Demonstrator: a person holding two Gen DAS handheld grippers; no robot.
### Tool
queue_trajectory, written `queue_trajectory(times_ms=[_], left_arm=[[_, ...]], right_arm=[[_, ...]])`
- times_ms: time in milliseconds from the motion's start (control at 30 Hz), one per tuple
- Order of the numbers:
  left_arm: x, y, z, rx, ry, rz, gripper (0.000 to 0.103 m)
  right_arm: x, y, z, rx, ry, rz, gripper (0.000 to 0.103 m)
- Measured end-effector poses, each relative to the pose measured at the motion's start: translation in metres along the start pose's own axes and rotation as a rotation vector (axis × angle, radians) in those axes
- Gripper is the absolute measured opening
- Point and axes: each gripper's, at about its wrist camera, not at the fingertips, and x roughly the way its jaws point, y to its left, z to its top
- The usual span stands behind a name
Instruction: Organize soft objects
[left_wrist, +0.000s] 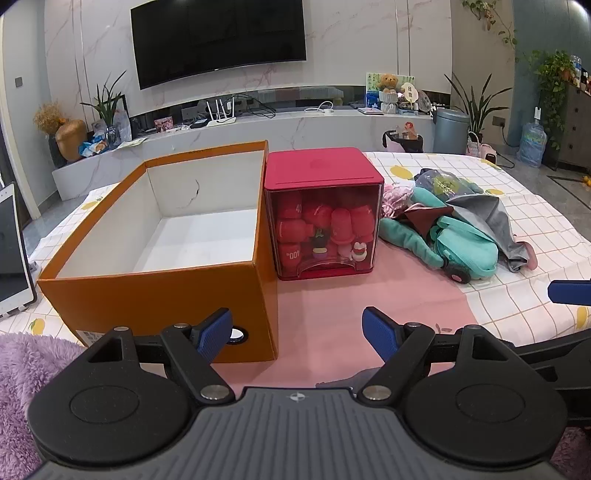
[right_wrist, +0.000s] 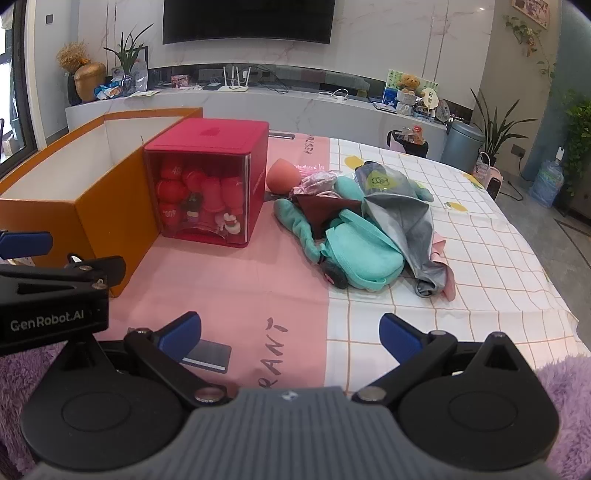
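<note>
A heap of soft things lies on the cloth-covered table: a teal plush toy (left_wrist: 465, 243) (right_wrist: 362, 251), a grey garment (left_wrist: 484, 218) (right_wrist: 406, 218), a maroon cloth (right_wrist: 321, 210), pink fabric (right_wrist: 314, 181) and a pink egg-shaped cushion (right_wrist: 282, 177). An open, empty orange cardboard box (left_wrist: 159, 288) (right_wrist: 107, 206) stands at the left. My left gripper (left_wrist: 297, 334) is open and empty, just in front of the box. My right gripper (right_wrist: 290, 336) is open and empty, well short of the heap.
A red lidded container (left_wrist: 323, 214) (right_wrist: 210, 181) full of red items stands between box and heap. A dark flat card (right_wrist: 208, 354) lies near my right gripper. Purple fleece (left_wrist: 26, 376) covers the near edge. A tablet (left_wrist: 11, 251) stands at far left.
</note>
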Motion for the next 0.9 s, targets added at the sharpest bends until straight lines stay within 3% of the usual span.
queue_trajectory(times_ms=[533, 633, 733, 900], left_arm=[[-0.003, -0.007, 0.024, 0.011, -0.036, -0.013, 0.093], [-0.001, -0.011, 0.033, 0.022, -0.047, -0.024, 0.093], [0.002, -0.015, 0.041, 0.038, -0.054, -0.035, 0.093], [0.014, -0.026, 0.055, 0.082, -0.039, -0.063, 0.093]], right_arm=[[0.006, -0.012, 0.003, 0.079, 0.042, 0.015, 0.101], [0.011, -0.026, 0.006, 0.166, 0.087, 0.043, 0.101], [0.019, -0.048, 0.009, 0.302, 0.158, 0.140, 0.101], [0.020, -0.082, 0.023, 0.458, 0.166, 0.196, 0.101]])
